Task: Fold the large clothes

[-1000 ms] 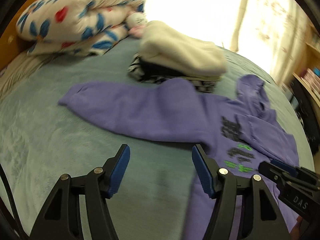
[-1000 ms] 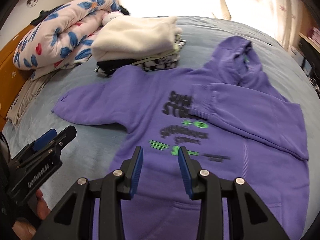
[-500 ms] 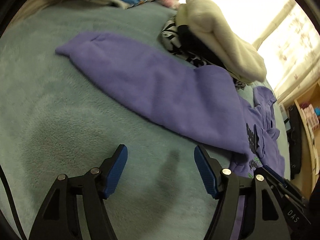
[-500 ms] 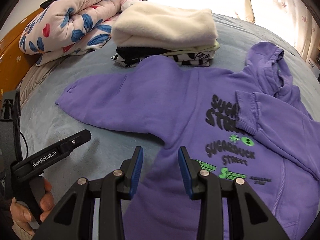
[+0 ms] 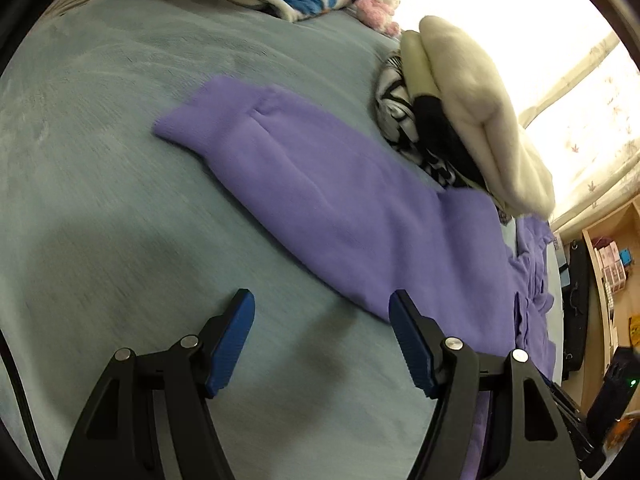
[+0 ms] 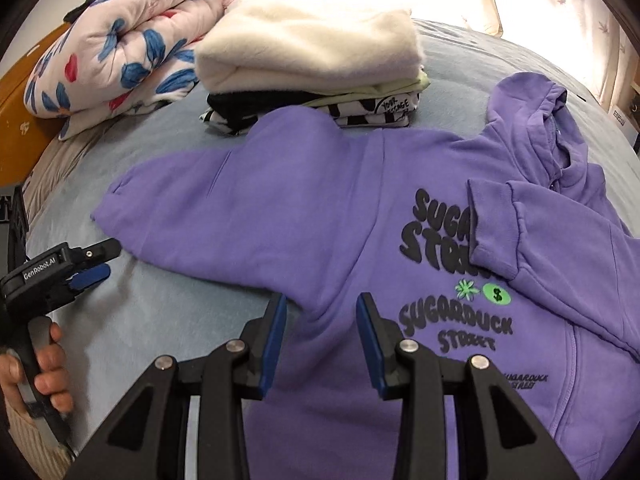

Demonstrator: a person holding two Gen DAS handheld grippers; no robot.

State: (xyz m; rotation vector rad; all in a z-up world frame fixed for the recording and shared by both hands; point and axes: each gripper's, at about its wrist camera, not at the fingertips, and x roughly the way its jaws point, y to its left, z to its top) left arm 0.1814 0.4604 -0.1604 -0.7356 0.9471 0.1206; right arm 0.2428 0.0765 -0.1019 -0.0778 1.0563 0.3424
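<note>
Left gripper (image 5: 320, 336) gaping, empty, jaws just widened | right gripper (image 6: 320, 336) half-open, empty | pinch purple fleece hoodie's outstretched sleeve (image 5: 320, 196) at cuff, fold across chest.

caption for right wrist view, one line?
Right gripper open above purple hoodie, one sleeve folded.

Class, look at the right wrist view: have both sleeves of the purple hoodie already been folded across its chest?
No. Only one sleeve lies folded over the purple hoodie; the other sleeve stretches out flat on the bed.
</note>
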